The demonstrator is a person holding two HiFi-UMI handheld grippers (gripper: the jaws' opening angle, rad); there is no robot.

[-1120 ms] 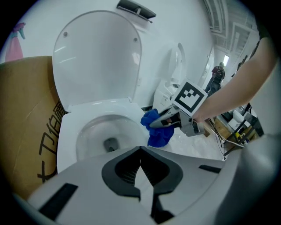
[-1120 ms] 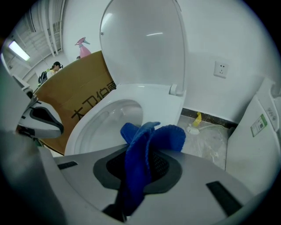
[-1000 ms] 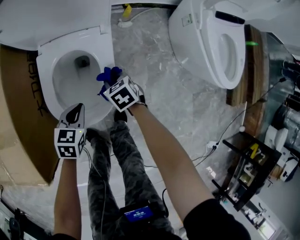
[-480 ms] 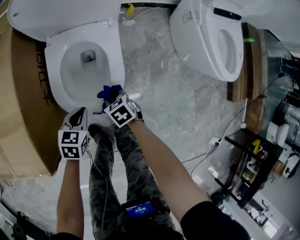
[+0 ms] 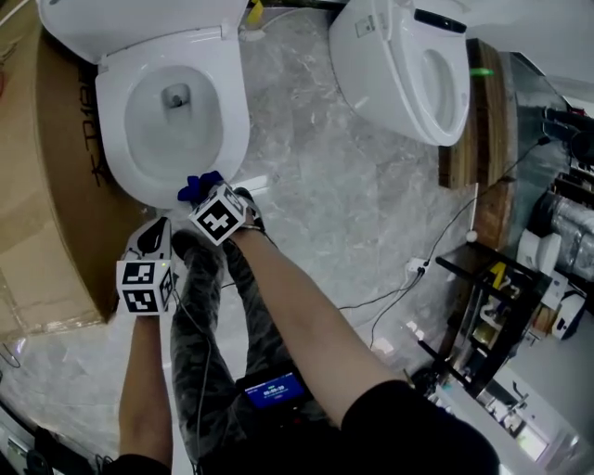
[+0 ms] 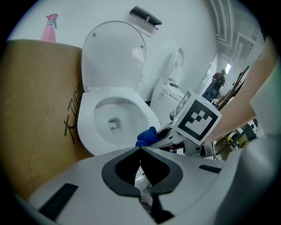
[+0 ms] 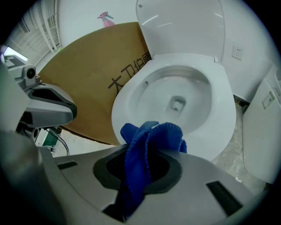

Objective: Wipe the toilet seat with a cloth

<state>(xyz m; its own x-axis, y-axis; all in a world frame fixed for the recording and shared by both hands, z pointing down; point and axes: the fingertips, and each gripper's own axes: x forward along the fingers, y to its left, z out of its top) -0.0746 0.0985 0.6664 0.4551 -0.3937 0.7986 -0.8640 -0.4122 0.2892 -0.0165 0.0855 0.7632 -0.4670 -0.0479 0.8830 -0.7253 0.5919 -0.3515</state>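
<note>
Blue cloth [image 7: 149,145]: bunched and clamped between the jaws of my right gripper [image 5: 209,199], one fold hanging down past them. It sat at the front edge of the toilet seat [image 5: 232,121]; I could not tell whether it touched the rim.
Left gripper [image 6: 141,154]: jaws pressed together on nothing, idle just in front of the seat's front-left corner, beside the right one.
Legs [image 5: 213,334]: the person's stood directly in front of the seat.
Done: as I judged it, little or nothing. The white ring looked uniform, with no wet streak or mark to show a pass.
Left: the whole ring, from the front edge round both sides to the back by the hinge.
Lid [image 5: 139,23]: raised behind the seat, so the ring lay fully open to the cloth.
Cardboard [image 5: 56,186]: a brown sheet standing close along the seat's left side; I reckoned it would crowd a sweep there.
Cables [image 5: 408,297]: on the marble floor, right of the seat and well apart.
Second toilet [image 5: 390,65]: right of the seat, well apart, no obstacle.
Spray bottle [image 6: 49,26]: pink, beyond the seat, above the cardboard's top edge.
</note>
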